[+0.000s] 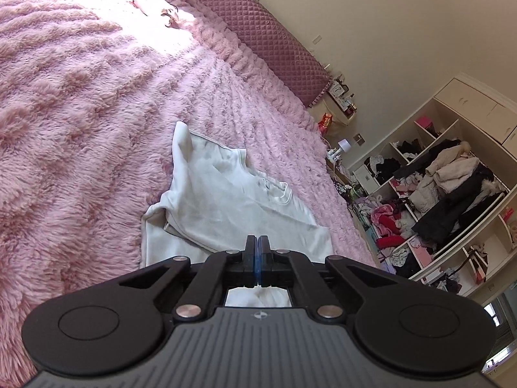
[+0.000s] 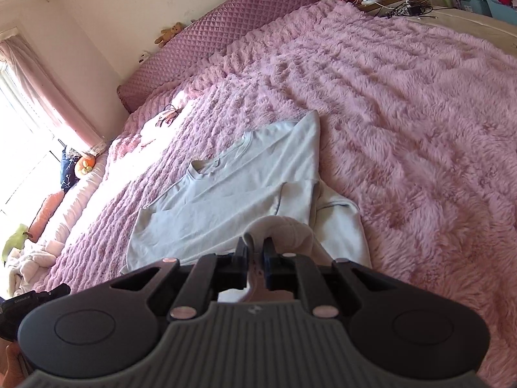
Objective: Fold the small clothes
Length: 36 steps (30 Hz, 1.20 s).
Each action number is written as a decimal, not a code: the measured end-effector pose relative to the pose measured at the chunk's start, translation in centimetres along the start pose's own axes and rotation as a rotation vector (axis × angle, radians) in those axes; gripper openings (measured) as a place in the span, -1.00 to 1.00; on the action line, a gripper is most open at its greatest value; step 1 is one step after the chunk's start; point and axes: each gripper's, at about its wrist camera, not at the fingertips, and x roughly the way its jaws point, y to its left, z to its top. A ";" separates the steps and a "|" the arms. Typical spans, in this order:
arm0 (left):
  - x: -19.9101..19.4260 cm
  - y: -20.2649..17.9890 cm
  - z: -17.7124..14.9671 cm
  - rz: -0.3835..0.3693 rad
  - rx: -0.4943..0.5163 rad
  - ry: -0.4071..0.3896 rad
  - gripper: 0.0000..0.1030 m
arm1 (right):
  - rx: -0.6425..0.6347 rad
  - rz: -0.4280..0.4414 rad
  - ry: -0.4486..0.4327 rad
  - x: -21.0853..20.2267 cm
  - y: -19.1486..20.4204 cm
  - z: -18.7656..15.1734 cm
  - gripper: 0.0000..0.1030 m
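shirt [image 2: 226, 200] soft, floppy, mid-bed [image 2: 420, 129] | right tool [image 2: 255, 252] clamped on hem, left tool [image 1: 257, 249] together, probably pinching cloth | grab hem corners

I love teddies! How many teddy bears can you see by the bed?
1: a small brown teddy bear sits on top of the quilted pink headboard against the wall. More could be hidden out of view.
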 end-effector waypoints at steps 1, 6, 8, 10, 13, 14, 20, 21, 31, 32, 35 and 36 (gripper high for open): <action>0.4 0.1 0.2 0.001 -0.007 0.007 -1.00 | 0.005 -0.001 0.010 0.6 0.0 0.4 -0.93; 2.7 -0.4 -0.4 0.070 0.152 0.135 -0.82 | -0.003 -0.007 0.047 2.2 0.0 0.4 -0.93; 3.9 -0.2 -1.1 0.077 0.201 0.200 -0.64 | 0.002 -0.006 0.062 2.4 -0.3 0.0 -0.93; 5.3 0.2 -2.1 0.094 0.258 0.271 -0.57 | 0.011 -0.009 0.068 2.5 -0.6 -0.3 -0.93; 6.9 0.3 -3.0 0.109 0.304 0.350 -0.54 | 0.026 -0.015 0.069 2.3 -1.1 -0.6 -0.93; 7.4 0.5 -3.2 0.110 0.311 0.373 -0.53 | 0.026 -0.019 0.070 2.2 -1.1 -0.7 -0.93; 9.1 0.3 -3.6 0.111 0.354 0.453 -0.43 | 0.022 -0.026 0.075 1.9 -1.2 -0.7 -0.93; 9.2 0.1 -3.6 0.127 0.373 0.466 -0.43 | 0.024 -0.025 0.074 1.8 -1.2 -0.7 -0.93; 7.2 -2.7 -4.0 0.111 0.477 0.432 -0.85 | 0.039 -0.019 0.065 1.6 -1.0 -0.8 -0.93; 6.7 -2.9 -3.6 0.100 0.457 0.405 -0.85 | 0.048 -0.016 0.060 1.5 -1.0 -0.7 -0.93; 5.1 -3.1 -1.5 0.041 0.392 0.286 -0.85 | 0.067 -0.004 0.041 1.4 -1.1 -0.2 -0.93; 4.7 -3.1 -0.6 0.030 0.367 0.246 -0.85 | 0.071 -0.002 0.030 1.4 -1.0 0.1 -0.93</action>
